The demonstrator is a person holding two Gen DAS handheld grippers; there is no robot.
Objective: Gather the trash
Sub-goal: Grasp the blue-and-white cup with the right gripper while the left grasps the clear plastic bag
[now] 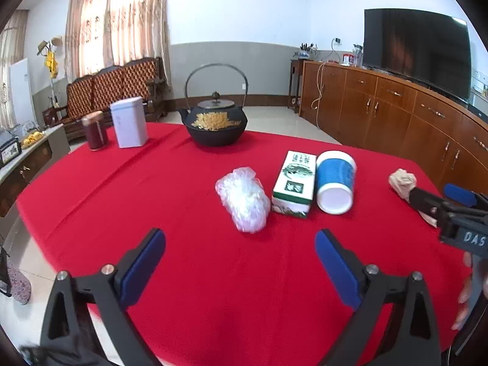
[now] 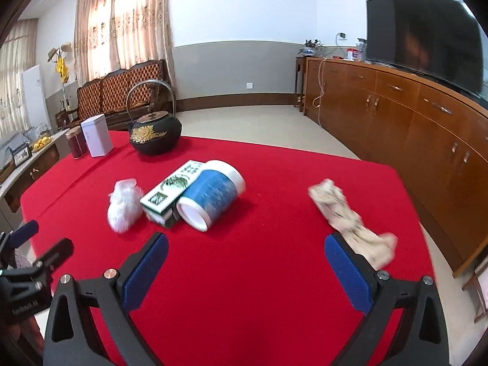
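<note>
Both the left gripper and right gripper gape wide and empty over the red desk, crumpled paper just beside the right one's right finger.

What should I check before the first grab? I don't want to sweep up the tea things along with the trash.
1. Left claw open and empty: ok.
2. Right claw open and empty: ok.
3. Crumpled paper free of other items: ok, though it lies beside the right claw's fingertip.
4. Plastic bag clear of the box: cannot tell, they lie very close.
5. Box clear of the blue can: not ok, side by side and seemingly touching.
6. Kettle well behind the trash: ok.
</note>
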